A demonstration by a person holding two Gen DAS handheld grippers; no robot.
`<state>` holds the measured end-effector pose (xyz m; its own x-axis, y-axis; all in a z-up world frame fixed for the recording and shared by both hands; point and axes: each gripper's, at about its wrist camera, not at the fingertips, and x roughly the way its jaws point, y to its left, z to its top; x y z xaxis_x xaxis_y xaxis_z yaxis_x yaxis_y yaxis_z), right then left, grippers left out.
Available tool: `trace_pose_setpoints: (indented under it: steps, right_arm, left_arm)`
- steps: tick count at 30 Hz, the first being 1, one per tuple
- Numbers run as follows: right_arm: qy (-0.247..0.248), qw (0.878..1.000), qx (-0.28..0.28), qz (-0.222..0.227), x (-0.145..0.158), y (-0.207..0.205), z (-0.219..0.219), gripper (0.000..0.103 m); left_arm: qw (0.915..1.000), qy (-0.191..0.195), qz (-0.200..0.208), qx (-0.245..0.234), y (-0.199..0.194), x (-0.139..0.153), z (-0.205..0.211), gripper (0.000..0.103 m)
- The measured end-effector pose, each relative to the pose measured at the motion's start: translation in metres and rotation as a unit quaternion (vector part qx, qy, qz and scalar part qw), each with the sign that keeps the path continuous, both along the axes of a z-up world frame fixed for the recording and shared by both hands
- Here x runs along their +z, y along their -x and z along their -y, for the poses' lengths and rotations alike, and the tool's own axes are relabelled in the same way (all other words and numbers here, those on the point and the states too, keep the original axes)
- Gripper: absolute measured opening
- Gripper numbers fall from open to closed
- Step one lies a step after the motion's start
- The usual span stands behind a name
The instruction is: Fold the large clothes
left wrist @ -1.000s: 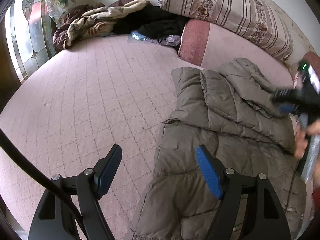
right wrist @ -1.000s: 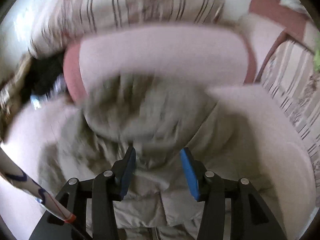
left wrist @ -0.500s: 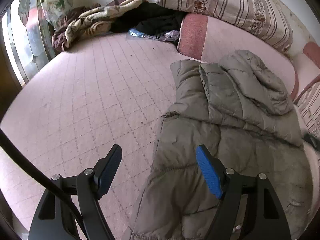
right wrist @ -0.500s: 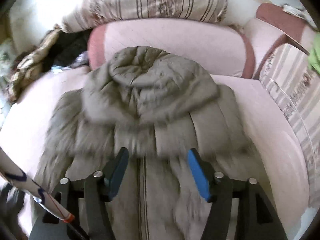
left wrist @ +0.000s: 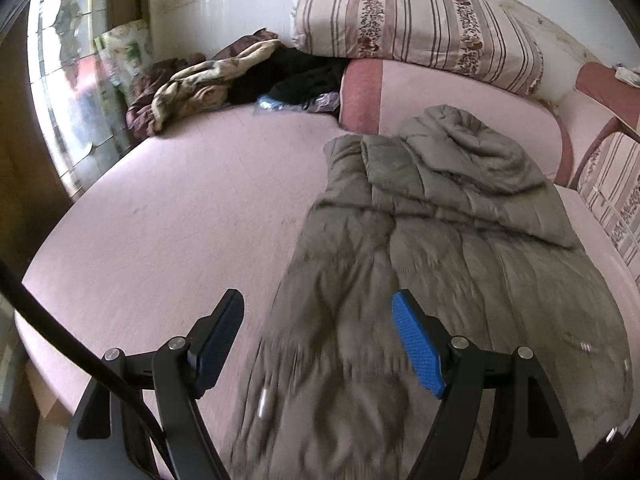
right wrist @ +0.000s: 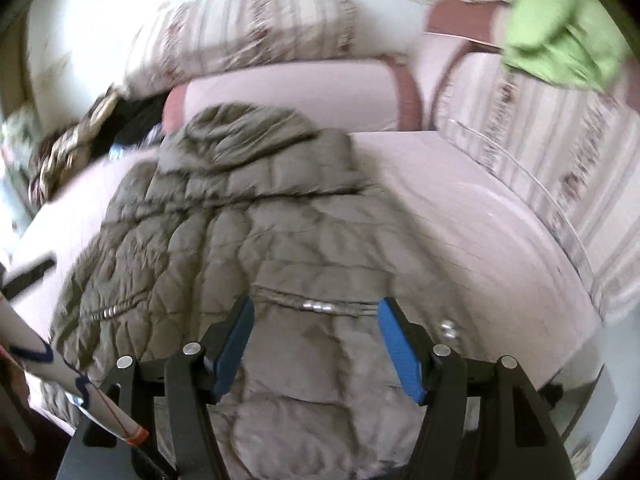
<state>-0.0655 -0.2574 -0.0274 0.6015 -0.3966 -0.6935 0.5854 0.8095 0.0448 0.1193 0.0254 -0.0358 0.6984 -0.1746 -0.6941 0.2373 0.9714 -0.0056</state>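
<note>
The grey puffer jacket (left wrist: 440,240) lies spread on the pink bed (left wrist: 180,208) beneath both grippers; left gripper (left wrist: 320,340) and right gripper (right wrist: 316,340) hover released (nothing grasped).

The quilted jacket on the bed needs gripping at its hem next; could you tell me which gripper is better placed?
Probably right: the right gripper, open, hangs centred over the jacket; the left gripper straddles its edge.

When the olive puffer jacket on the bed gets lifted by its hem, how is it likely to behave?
The puffer jacket will probably drape and sag rather than hold shape: its quilted panels already wrinkle loosely. It looks bulky yet likely light, being puffy padding. The hood folded over the back may flop open. Both hand-held grippers, left and right, are open.
</note>
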Motion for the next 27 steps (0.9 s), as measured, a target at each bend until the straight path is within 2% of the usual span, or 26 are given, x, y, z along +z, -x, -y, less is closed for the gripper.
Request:
trace_pose_setpoints:
  steps: [4,6,8,10,14,17,27]
  right_arm:
    - [-0.013,0.999,-0.020,0.026,-0.002,0.027,0.010,0.073]
    - [-0.019,0.999,-0.023,0.030,-0.010,0.033,0.011,0.073]
    - [-0.028,0.999,-0.022,0.024,-0.018,0.033,0.012,0.073]
    - [-0.044,0.998,-0.016,0.029,-0.022,0.034,0.012,0.073]
    - [-0.043,0.998,-0.016,0.048,-0.019,0.044,0.011,0.073]
    - [-0.037,0.998,-0.021,0.053,-0.018,0.056,0.012,0.074]
    - [-0.053,0.994,-0.069,0.064,-0.025,0.092,0.044,0.074]
  left_arm:
    - [0.9982,0.033,-0.038,0.032,0.046,-0.001,-0.021,0.076]
    - [0.9975,0.026,-0.048,0.044,0.065,-0.003,-0.021,0.076]
    - [0.9982,0.009,-0.051,0.032,0.077,0.003,-0.013,0.076]
    - [0.9993,0.000,-0.029,0.024,0.089,0.014,-0.006,0.076]
    - [0.9998,0.002,-0.005,0.019,0.107,0.027,0.002,0.076]
    - [0.9999,0.001,-0.010,0.004,0.116,0.026,0.012,0.076]
    - [0.9970,-0.039,-0.015,-0.066,0.138,0.006,0.061,0.076]
